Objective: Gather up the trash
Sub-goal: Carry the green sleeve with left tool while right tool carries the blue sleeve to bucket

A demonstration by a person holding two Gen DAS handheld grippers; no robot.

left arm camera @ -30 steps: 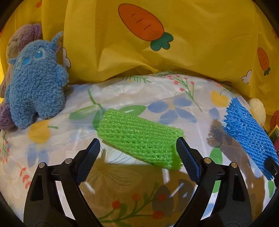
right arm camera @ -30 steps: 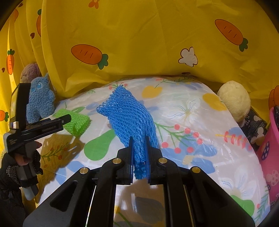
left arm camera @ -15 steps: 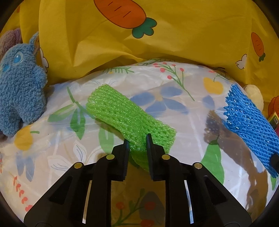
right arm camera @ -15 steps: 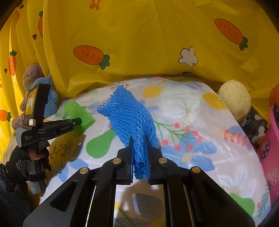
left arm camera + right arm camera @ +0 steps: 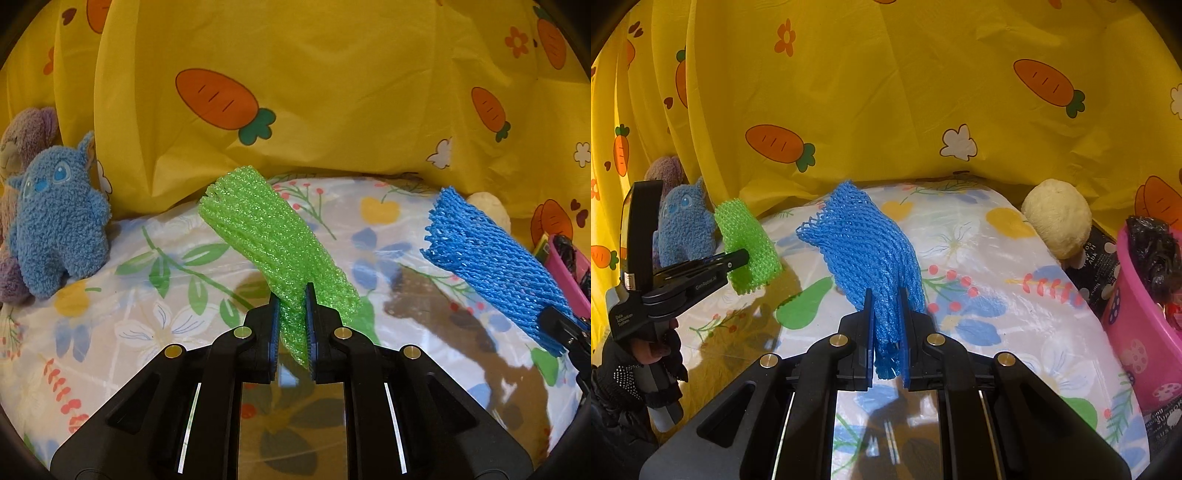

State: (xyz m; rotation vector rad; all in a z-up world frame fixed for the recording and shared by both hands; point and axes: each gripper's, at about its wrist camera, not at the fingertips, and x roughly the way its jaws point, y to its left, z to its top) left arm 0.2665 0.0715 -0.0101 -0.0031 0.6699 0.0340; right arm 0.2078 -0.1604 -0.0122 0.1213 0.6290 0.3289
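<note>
My left gripper [image 5: 291, 325] is shut on a green foam net sleeve [image 5: 269, 240] and holds it lifted above the floral table cover. The sleeve also shows in the right wrist view [image 5: 746, 243], held by the left gripper [image 5: 744, 254]. My right gripper [image 5: 886, 328] is shut on a blue foam net sleeve [image 5: 864, 240], also raised off the table; the blue sleeve shows in the left wrist view [image 5: 491, 262] at the right. A pink bin [image 5: 1137, 332] lined with a black bag stands at the far right.
A blue plush toy [image 5: 59, 221] and a purple plush [image 5: 22, 140] sit at the table's back left. A cream plush ball [image 5: 1058, 221] lies at the back right. A yellow carrot-print curtain [image 5: 332, 92] hangs behind the table. A dark printed package [image 5: 1097, 266] lies beside the bin.
My left gripper closed on the green sleeve, which lay flat on the table, and lifted it. My right gripper kept hold of the blue sleeve and rose slightly.
</note>
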